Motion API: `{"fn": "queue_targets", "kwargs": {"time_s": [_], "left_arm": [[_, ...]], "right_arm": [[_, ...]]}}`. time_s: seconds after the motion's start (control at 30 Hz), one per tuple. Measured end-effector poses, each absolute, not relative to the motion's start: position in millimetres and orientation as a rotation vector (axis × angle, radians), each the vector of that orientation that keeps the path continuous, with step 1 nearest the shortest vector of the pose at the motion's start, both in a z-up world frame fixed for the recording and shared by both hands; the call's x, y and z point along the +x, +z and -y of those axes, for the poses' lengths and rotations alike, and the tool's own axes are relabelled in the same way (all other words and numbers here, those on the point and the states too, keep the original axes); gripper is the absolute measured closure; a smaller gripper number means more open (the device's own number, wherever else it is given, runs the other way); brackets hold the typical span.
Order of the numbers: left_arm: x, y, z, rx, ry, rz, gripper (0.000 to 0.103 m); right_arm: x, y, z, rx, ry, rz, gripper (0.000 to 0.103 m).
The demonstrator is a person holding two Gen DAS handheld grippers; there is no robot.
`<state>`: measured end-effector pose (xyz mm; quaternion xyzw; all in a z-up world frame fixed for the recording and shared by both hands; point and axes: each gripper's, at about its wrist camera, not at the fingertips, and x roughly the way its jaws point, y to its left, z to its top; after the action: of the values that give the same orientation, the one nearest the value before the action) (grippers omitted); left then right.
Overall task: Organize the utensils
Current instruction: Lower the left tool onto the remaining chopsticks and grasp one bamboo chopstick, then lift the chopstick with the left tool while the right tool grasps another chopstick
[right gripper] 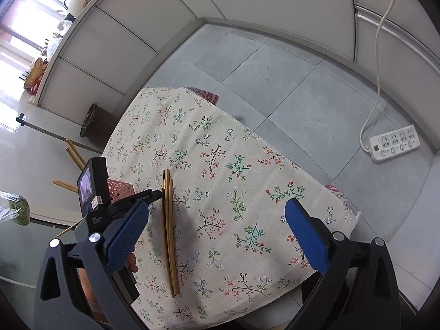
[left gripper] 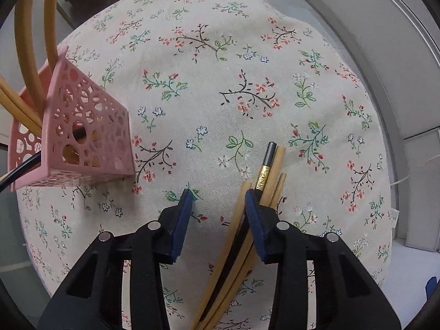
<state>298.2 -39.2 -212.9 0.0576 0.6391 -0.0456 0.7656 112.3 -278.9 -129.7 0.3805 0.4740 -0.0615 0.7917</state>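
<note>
Left claw (left gripper: pixel 217 200) parted, empty, chopsticks (left gripper: pixel 264 181) under its right finger for pickup; pink basket (left gripper: pixel 82 137) well to its left. Right claw (right gripper: pixel 217 236) wide, hovering above worktop (right gripper: pixel 247 165).

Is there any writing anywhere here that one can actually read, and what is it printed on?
"Data Acquisition System", faint: on the black body of the left gripper.
White sticker under its little screen: too small to read.
Gold band on the black chopstick: pattern, nothing readable.
Power strip: no readable marks.
</note>
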Motion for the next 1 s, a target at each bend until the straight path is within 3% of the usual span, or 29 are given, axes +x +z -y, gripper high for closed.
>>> {"fn": "queue_targets", "kwargs": {"time_s": [0.27,0.33,0.4,0.47,0.73,1.0], "left_arm": [[295,-226,40,0.165,-0.079,-1.413,0.064],[294,-228,46,0.187,-0.101,-1.401,0.07],[291,-228,55,0.205,-0.136,-1.399,0.087],[286,-227,60,0.206,-0.151,-1.394,0.094],[254,-217,36,0.14,-0.18,-1.324,0.096],[176,-146,6,0.114,-0.246,-1.168,0.096]], "right_arm": [[114,-132,278,0.81,-0.13,-1.036,0.006],[114,-133,277,0.811,-0.125,-1.038,0.006],[115,-135,276,0.814,-0.124,-1.048,0.006],[117,-139,275,0.824,-0.123,-1.066,0.006],[136,-152,256,0.763,-0.138,-1.121,0.006],[191,-185,209,0.775,-0.05,-1.251,0.007]]}}
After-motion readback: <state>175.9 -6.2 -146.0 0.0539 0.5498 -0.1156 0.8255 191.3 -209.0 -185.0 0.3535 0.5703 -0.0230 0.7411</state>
